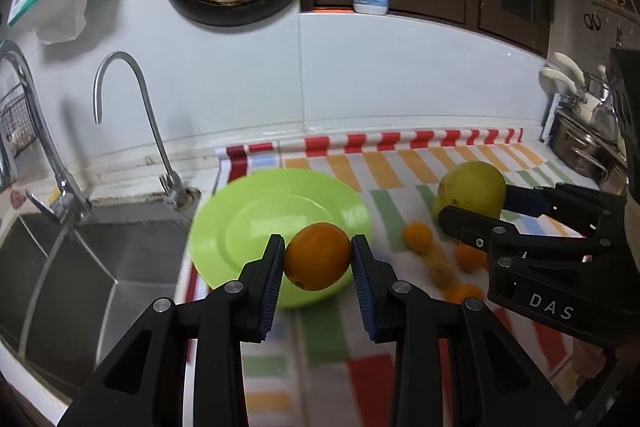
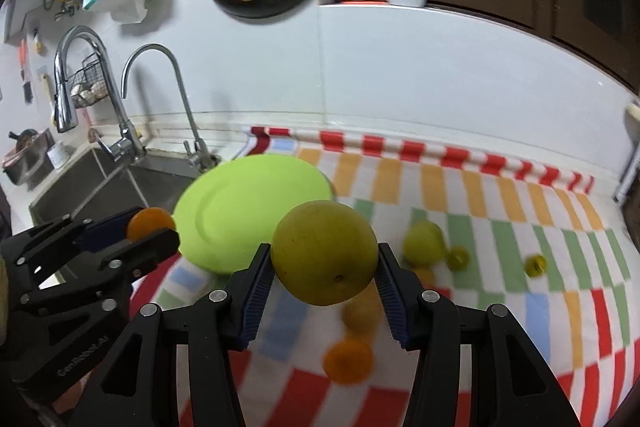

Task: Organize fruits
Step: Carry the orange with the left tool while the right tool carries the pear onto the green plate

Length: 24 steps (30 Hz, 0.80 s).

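Left wrist view — left gripper [image 1: 318,254] clamps orange [image 1: 317,256]; right gripper [image 2: 324,259] clamps yellow-green fruit [image 2: 324,257], both tilted downward.

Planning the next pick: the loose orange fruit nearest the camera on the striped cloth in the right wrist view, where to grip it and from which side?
Take the small round orange fruit across its widest middle, coming from above. It is a plain ball lying free on the striped cloth, with only a blurred brownish fruit just behind it, so set the hand-held gripper's fingers left and right.

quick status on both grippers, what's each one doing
left gripper: closed on the orange, held above the green plate.
right gripper: closed on the yellow-green fruit, lifted off the striped cloth.
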{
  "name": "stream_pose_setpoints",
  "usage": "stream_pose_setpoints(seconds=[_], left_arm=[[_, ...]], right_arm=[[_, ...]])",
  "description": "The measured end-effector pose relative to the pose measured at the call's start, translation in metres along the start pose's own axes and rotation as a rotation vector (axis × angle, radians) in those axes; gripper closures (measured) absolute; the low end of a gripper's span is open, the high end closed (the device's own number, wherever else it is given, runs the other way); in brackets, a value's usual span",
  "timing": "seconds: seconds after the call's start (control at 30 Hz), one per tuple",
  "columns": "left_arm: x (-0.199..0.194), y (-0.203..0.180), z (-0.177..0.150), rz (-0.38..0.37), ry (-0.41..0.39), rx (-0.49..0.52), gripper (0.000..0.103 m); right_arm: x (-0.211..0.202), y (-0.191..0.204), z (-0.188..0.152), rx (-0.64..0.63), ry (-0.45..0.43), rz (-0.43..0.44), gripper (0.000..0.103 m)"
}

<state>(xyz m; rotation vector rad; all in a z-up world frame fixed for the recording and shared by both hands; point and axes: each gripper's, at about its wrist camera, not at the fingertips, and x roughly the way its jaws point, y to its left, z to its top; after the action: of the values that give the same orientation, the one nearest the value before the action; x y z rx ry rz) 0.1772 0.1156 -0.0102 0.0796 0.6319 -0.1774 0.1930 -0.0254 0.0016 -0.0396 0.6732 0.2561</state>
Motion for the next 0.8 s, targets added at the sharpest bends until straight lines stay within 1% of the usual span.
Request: stream_pose_setpoints(seconds=[0.2,0.43,0.5,0.67,0.73,0.8], left_arm=[[0.029,0.031,0.012,-0.001,0.010,0.033,0.069],[0.074,0.057,0.022,-0.008,0.055,0.068,0.069],[0.088,0.063,0.023,-0.008,0.070,0.079,0.069],[0.124,0.080,0.016,-0.025,0.144,0.079,0.069],[0.134,0.082,0.014,-0.028,0.163,0.078,0.069],[0.142,0.083,0.012,-0.046,0.183,0.075,0.069]], right_arm=[[0.035,0.019,0.024,-0.058,0.027,0.017,0.052],[0.091,0.036,0.048,-0.121,0.101,0.037,0.052],[0.106,0.038,0.051,-0.131,0.128,0.047,0.052],[0.142,0.039,0.047,-0.145,0.204,0.063,0.052],[0.157,0.040,0.044,-0.153,0.234,0.061,0.052],[0.166,0.038,0.042,-0.150,0.258,0.062,0.052]])
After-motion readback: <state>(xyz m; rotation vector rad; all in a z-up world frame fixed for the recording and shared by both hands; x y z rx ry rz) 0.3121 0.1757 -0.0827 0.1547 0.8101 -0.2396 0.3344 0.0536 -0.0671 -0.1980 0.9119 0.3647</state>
